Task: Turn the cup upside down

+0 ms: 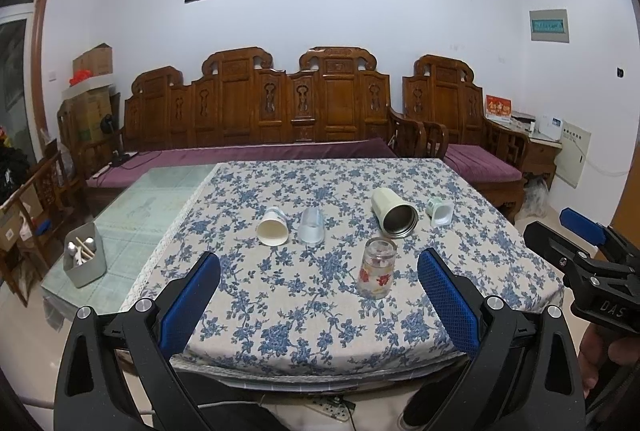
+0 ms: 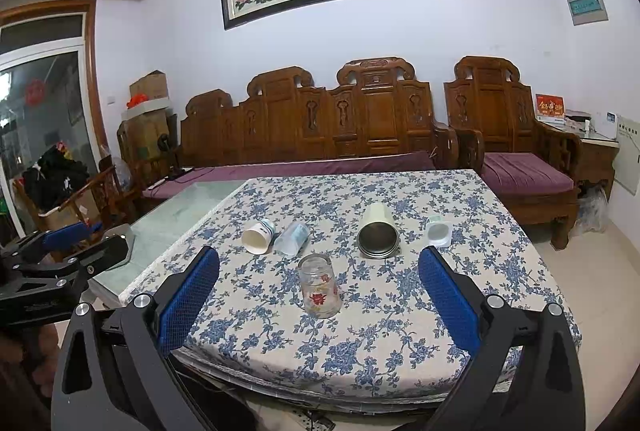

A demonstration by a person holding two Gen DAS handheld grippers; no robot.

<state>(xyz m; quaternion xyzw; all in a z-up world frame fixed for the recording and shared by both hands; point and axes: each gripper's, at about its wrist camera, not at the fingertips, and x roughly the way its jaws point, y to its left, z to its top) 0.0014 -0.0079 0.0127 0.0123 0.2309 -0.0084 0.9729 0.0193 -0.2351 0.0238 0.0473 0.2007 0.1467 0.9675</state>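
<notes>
A clear glass cup with red flowers [image 1: 377,268] [image 2: 319,286] stands on the floral tablecloth [image 1: 304,295] [image 2: 360,331] near the front, wider end down. Behind it lie four cups on their sides: a white paper cup [image 1: 273,225] [image 2: 258,236], a clear plastic cup [image 1: 311,225] [image 2: 292,238], a cream steel-lined tumbler [image 1: 393,212] [image 2: 378,233] and a small white cup [image 1: 440,210] [image 2: 438,230]. My left gripper [image 1: 319,293] is open and empty, in front of the table edge. My right gripper [image 2: 319,295] is open and empty, the glass cup between its fingers in view.
A grey utensil holder [image 1: 85,258] stands on the bare glass tabletop at the left. A carved wooden sofa [image 1: 260,111] and armchair [image 1: 460,119] stand behind the table. The right gripper shows at the right edge of the left wrist view [image 1: 588,259].
</notes>
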